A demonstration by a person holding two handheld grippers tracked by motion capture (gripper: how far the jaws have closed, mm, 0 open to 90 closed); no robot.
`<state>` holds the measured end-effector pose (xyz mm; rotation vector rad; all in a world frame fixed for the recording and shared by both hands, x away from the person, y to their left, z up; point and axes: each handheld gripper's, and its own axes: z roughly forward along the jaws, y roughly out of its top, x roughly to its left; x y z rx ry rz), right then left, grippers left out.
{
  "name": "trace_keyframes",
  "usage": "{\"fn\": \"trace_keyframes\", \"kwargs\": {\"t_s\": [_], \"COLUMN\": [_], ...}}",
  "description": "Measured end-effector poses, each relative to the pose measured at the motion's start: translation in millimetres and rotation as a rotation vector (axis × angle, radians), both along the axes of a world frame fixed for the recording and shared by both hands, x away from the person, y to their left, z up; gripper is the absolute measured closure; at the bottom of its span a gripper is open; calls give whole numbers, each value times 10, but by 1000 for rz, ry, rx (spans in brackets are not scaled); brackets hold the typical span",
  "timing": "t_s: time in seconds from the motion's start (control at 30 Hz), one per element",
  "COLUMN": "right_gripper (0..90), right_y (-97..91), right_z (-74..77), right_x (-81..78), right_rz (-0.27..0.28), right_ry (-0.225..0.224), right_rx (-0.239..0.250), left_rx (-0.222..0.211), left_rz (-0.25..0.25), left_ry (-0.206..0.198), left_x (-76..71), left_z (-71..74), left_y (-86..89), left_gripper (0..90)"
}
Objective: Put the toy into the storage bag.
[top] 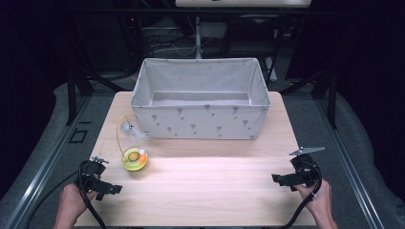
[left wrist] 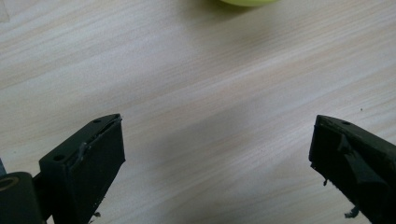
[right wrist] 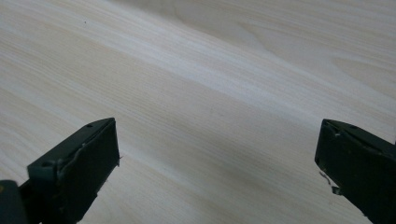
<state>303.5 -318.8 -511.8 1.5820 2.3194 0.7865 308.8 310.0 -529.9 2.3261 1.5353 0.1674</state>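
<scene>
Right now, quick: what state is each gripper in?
Left gripper: jaws open, nothing between them, bare table below.
Right gripper: jaws open, holding nothing.

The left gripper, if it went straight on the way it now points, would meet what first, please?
Probably the yellow-green toy: it lies ahead of the left gripper, slightly off-centre, beyond bare wooden table. The open jaws hold nothing. Depth is unclear.

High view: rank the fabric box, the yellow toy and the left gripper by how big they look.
1. Fabric box, by far the largest.
2. Left gripper and yellow toy: look close in size; the gripper is nearer the camera, so unranked.
</scene>
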Motion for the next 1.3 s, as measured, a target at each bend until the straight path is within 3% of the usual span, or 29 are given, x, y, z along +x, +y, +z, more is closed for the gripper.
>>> {"fn": "trace_keyframes", "kwargs": {"t_s": [0.2,0.43,0.6,0.77,0.83,0.97,1.3], "right_gripper": [0,0,0,0,0,0,0], "right_y": [2,10,5,20,16,9,69], "right_z": [-24,-8,-11,-11,-18,-33,-9], "right_x": [-10,-2,-2,-13,-10,-6,-23], "right_rz": [3,3,4,7,6,10,25], "right_ry": [12,-9,-14,-20,-12,6,-3], "right_rx": [-14,-16,-7,-9,-12,-5,-25], "left_rx": [6,-18,-6,-25,-10,-17,-26], "left_rz": [12,58,42,15,6,9,-2], "left_ry": [-5,-9,-8,-32,-31,-42,-33], "left_x": [-13,-25,-19,-32,-28,8,140], "left_z": [19,126,174,326,369,439,611], "left_y": [2,29,-13,-104,-117,-73,-11], "left_gripper": [29,18,5,4,4,4,2]}}
